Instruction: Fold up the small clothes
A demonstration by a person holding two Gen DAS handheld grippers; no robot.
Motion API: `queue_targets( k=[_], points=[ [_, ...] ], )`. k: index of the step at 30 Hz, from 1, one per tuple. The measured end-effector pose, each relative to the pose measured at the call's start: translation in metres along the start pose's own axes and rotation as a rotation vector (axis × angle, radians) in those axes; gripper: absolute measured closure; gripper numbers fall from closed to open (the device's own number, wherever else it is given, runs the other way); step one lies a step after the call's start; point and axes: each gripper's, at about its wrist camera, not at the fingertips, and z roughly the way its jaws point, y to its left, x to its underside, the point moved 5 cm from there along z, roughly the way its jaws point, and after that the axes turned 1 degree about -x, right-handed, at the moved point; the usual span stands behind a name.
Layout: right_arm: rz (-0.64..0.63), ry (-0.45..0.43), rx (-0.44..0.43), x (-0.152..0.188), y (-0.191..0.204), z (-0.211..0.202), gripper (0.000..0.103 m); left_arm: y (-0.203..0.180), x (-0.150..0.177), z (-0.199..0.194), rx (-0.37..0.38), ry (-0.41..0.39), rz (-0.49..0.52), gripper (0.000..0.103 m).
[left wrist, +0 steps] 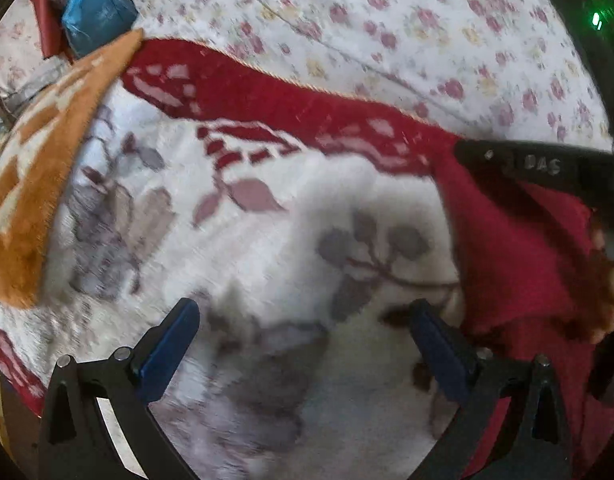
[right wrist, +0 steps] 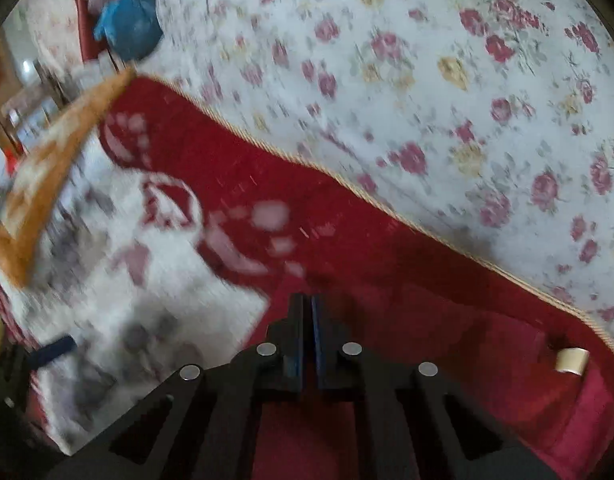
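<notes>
A dark red garment point(left wrist: 519, 264) lies bunched on the white and red plush blanket point(left wrist: 247, 240) at the right of the left wrist view. My left gripper point(left wrist: 303, 356) is open and empty over the blanket, with the garment just beside its right finger point(left wrist: 439, 356). The right gripper's black body point(left wrist: 547, 168) reaches in above the garment. In the right wrist view my right gripper point(right wrist: 307, 320) is shut, with the red garment point(right wrist: 507, 352) around and under it; whether cloth is pinched between the jaws is hidden. A white tag point(right wrist: 571, 359) shows on the garment.
A floral white sheet point(left wrist: 387, 20) covers the bed beyond the blanket's corded edge. An orange and white cloth point(left wrist: 39, 168) lies at the left. A blue bag point(left wrist: 95, 16) and clutter sit at the far left corner. Both views are motion-blurred.
</notes>
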Motion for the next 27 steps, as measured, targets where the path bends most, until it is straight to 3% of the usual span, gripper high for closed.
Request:
queue_targets(
  k=[4,7,8,10,11,14,16,18,21,22,24,25,27],
  points=[
    [0.073,0.029,-0.011,0.000,0.001,0.026,0.097,0.022,-0.014,-0.012,-0.013,-0.062,-0.085,0.000],
    [0.125,0.018,-0.044,0.003,-0.004,0.002,0.091,0.019,-0.018,-0.014,0.036,-0.067,-0.101,0.000],
    [0.129,0.007,-0.052,0.006,-0.006,-0.016,0.086,0.015,-0.018,-0.015,0.048,-0.067,-0.092,0.000],
    [0.108,-0.008,0.017,0.023,-0.013,-0.053,0.049,0.004,-0.019,-0.017,0.069,-0.078,-0.063,0.000],
    [0.103,-0.016,0.065,0.035,-0.016,-0.069,0.043,-0.003,-0.020,-0.019,0.079,-0.088,-0.048,0.000],
    [0.125,0.025,0.099,0.078,-0.030,-0.086,0.041,-0.023,-0.020,-0.018,0.100,-0.091,-0.014,0.000],
    [0.178,0.078,0.126,0.103,-0.043,-0.078,0.041,-0.039,-0.015,-0.005,0.067,-0.036,0.029,0.000],
    [0.165,0.050,0.123,0.113,-0.041,-0.097,0.041,-0.045,-0.009,0.007,0.012,-0.001,0.056,0.000],
    [0.137,-0.009,0.116,0.118,-0.045,-0.150,0.039,-0.046,-0.007,0.005,0.001,-0.013,0.045,0.000],
    [0.139,-0.035,0.148,0.121,-0.055,-0.168,0.032,-0.045,-0.007,0.004,0.002,-0.013,0.047,0.000],
    [0.155,-0.080,0.291,0.129,-0.081,-0.204,0.018,-0.040,-0.005,0.001,0.008,-0.019,0.035,0.000],
    [0.181,-0.095,0.388,0.136,-0.105,-0.221,0.016,-0.039,-0.005,-0.001,0.013,-0.020,0.027,0.000],
    [0.256,-0.083,0.485,0.147,-0.142,-0.232,0.016,-0.035,-0.006,-0.003,0.023,-0.027,0.010,0.000]
  ],
)
